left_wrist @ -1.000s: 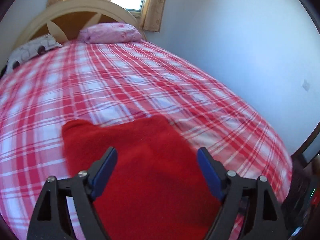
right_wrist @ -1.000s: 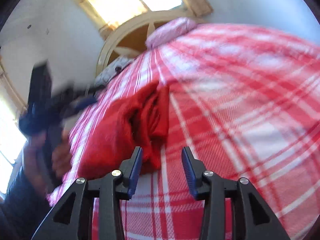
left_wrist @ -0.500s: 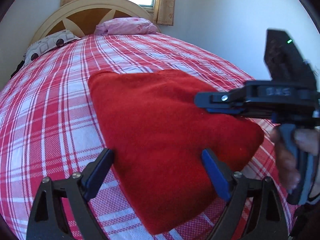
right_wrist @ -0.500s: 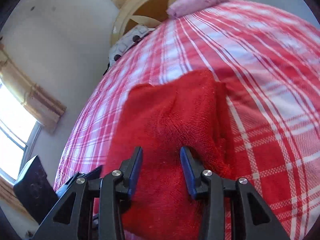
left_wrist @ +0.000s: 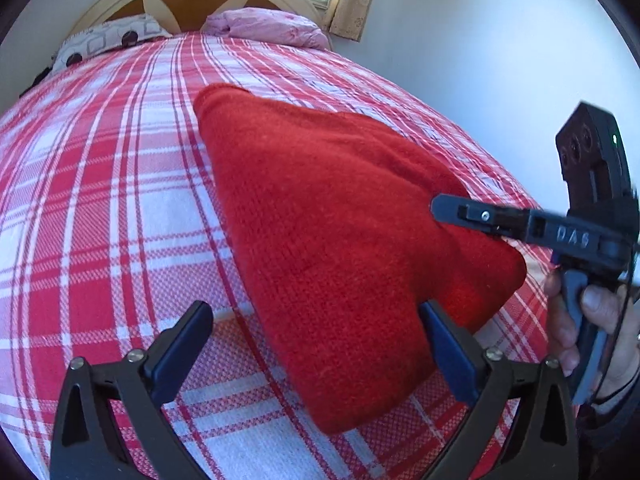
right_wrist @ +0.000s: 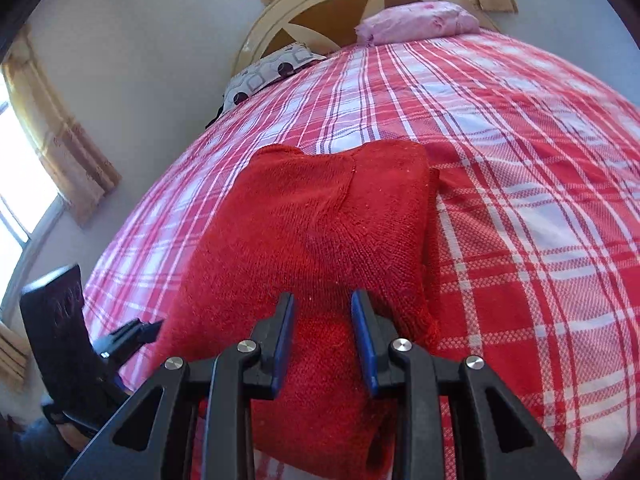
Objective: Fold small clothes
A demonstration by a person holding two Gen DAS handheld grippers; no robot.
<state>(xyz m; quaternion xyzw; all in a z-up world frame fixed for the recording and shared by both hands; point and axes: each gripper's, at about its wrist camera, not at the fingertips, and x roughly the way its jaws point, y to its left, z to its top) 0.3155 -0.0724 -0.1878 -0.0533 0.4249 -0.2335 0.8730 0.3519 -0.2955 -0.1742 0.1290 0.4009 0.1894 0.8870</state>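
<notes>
A red knitted garment lies folded on the red-and-white plaid bed, and it also shows in the right wrist view. My left gripper is open, its jaws wide apart around the garment's near corner, gripping nothing. My right gripper is partly open, its jaws a short way apart just above the garment's near edge, gripping nothing. The right gripper also shows in the left wrist view, over the garment's right side. The left gripper shows in the right wrist view at lower left.
The plaid bedspread covers the whole bed. A pink pillow and a patterned grey pillow lie by the wooden headboard. A white wall runs along the right side. A curtained window is at left.
Both grippers have come in close to the garment. The garment has gone from a loose rumpled heap to a flatter folded shape. The right gripper has moved over its right side.
</notes>
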